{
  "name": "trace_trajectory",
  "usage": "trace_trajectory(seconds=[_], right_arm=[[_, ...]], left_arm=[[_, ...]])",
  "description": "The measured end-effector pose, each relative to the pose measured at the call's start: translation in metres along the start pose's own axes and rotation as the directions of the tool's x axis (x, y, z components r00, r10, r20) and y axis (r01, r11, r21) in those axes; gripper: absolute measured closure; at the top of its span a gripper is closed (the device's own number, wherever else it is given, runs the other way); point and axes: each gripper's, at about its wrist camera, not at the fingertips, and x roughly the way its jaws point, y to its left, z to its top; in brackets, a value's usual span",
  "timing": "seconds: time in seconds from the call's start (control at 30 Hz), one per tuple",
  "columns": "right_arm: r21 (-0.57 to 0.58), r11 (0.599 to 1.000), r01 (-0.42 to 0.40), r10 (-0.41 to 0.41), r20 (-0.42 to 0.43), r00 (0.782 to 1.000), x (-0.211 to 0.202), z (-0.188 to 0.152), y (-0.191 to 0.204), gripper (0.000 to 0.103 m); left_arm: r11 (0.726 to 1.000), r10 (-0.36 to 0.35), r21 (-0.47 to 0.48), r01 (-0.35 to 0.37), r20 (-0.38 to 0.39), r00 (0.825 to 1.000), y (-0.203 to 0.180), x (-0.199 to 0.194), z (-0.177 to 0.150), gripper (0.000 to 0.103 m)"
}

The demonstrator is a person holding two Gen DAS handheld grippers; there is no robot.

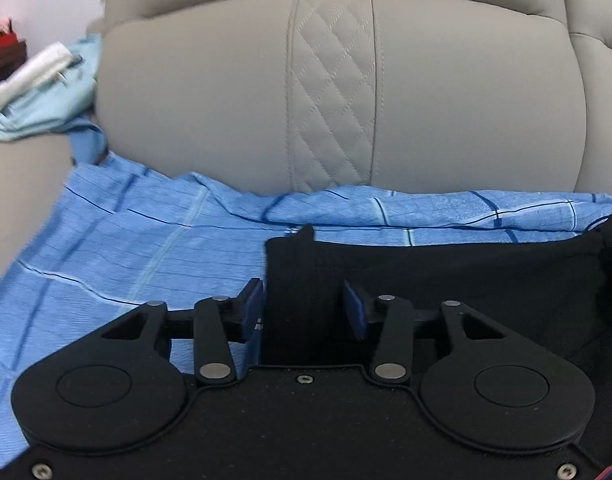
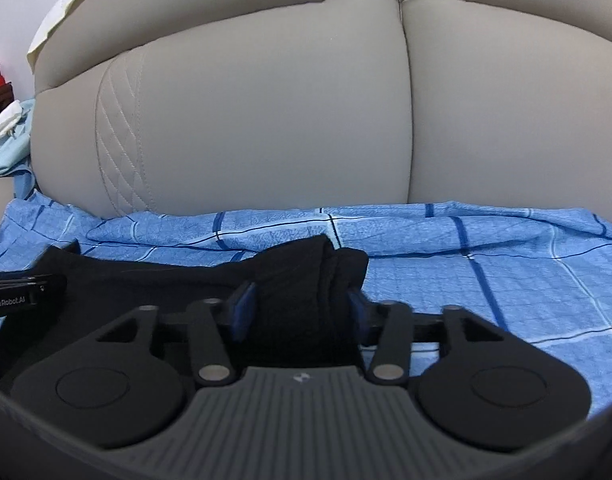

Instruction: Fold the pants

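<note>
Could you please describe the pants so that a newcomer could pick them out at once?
A grey sofa has a blue checked sheet spread over its seat. On the sheet lie the pants, the only black cloth there, with fabric between the fingers of the left gripper and right gripper.

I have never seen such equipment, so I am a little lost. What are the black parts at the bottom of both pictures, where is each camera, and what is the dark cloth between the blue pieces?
Each picture comes from a camera mounted on a hand-held gripper, looking forward along its two fingers. A person holds one gripper in each hand; there is no robot arm. The black plates and levers at the bottom are the gripper's own body.

One picture shows the left gripper, the other the right gripper. The blue pieces are the finger pads. Between them is black fabric: the pants, each gripper at one end. The pads look apart, so a firm grip is uncertain.

The pants lie on a blue checked sheet in front of a grey sofa cushion.
</note>
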Motion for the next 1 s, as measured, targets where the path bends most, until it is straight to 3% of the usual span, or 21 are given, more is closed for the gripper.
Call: trace_trajectory(seconds=[0.13,0.33,0.47,0.53,0.67,0.8,1.0], right_arm=[[-0.021,1.0,0.015,-0.015,0.034,0.999,-0.03,-0.001,-0.005,0.029],[-0.073,0.997,0.003,0.0,0.041,0.999,-0.068,-0.015,-0.004,0.026],[-0.18,0.984,0.009,-0.01,-0.002,1.0,-0.075,-0.039,0.009,0.04],[-0.215,0.976,0.03,-0.035,-0.021,0.999,-0.075,-0.051,0.011,0.043],[-0.121,0.992,0.04,-0.046,-0.044,0.998,-0.081,-0.065,-0.003,0.045],[-0.089,0.994,0.063,-0.067,-0.043,0.997,-0.086,-0.074,-0.014,0.045],[-0.001,1.0,0.0,0.0,0.003,1.0,-0.101,-0.083,-0.019,0.044]], left_arm=[[1.0,0.022,0.013,-0.022,0.011,1.0,0.002,-0.024,-0.001,0.05],[0.997,-0.065,-0.026,0.066,0.042,0.997,0.007,-0.076,-0.015,0.045],[0.992,-0.127,0.014,0.126,0.029,0.992,-0.001,-0.101,-0.038,0.044],[0.992,-0.117,0.052,0.116,0.015,0.993,-0.008,-0.104,-0.05,0.043],[0.992,-0.091,0.082,0.093,-0.033,0.995,-0.015,-0.101,-0.073,0.043],[0.992,-0.09,0.089,0.091,-0.014,0.996,-0.013,-0.106,-0.084,0.037],[0.992,-0.072,0.1,0.073,-0.015,0.997,-0.015,-0.12,-0.088,0.033]])
